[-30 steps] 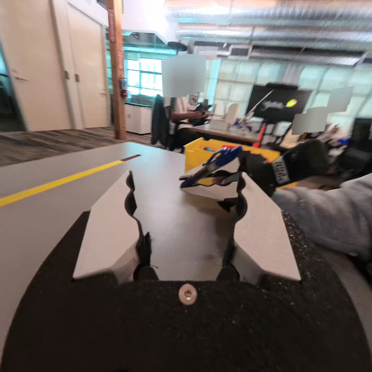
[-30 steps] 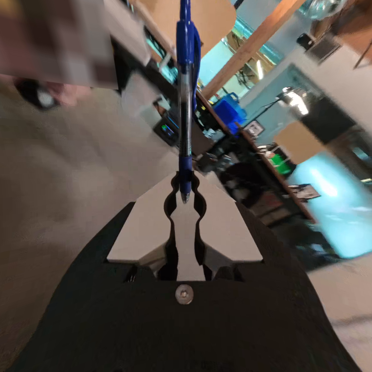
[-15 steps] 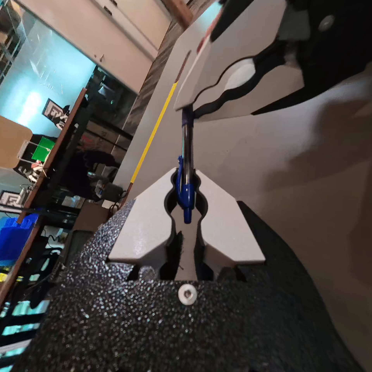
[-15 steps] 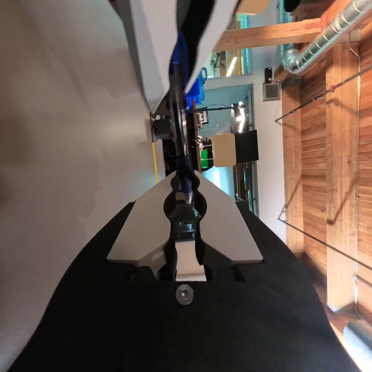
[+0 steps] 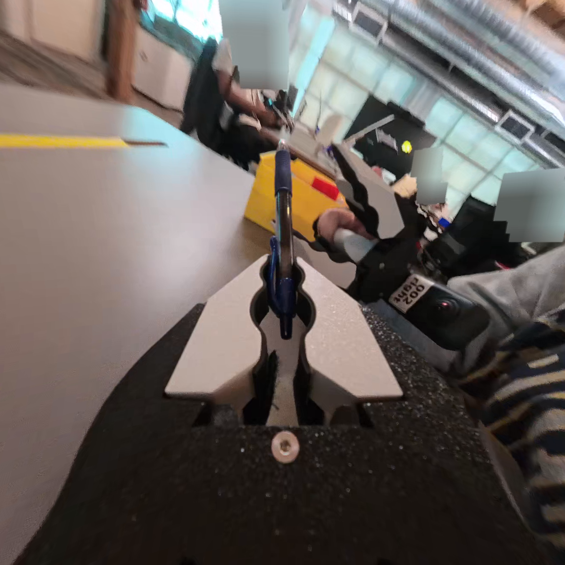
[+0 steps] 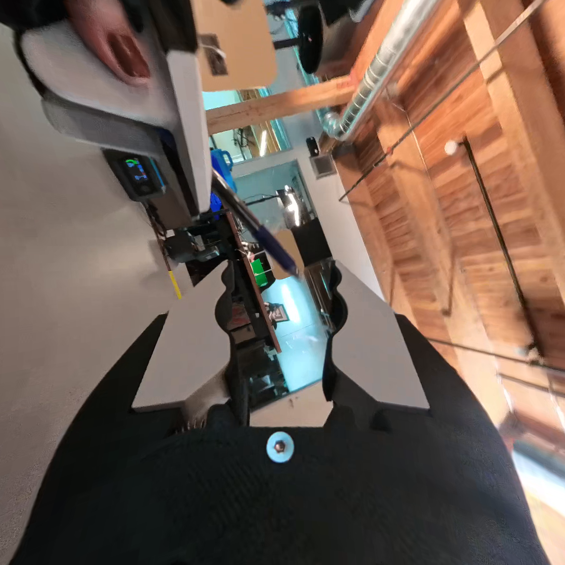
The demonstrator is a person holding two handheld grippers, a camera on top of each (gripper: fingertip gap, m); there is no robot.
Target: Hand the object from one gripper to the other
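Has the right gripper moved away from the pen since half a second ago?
Yes. The right gripper has opened and pulled back; the pen tip now lies ahead of its fingertips, held only by the left gripper.

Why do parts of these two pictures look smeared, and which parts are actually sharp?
Left wrist view: the blue pen and left gripper are crisp; the room behind streaks with motion. Right wrist view: the right gripper is fairly sharp, the hand and wooden wall blurred.

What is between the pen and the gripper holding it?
Nothing visible. The left hand-held gripper is shut right on the blue pen, near its clip end. The right hand-held gripper is open, apart from the pen.
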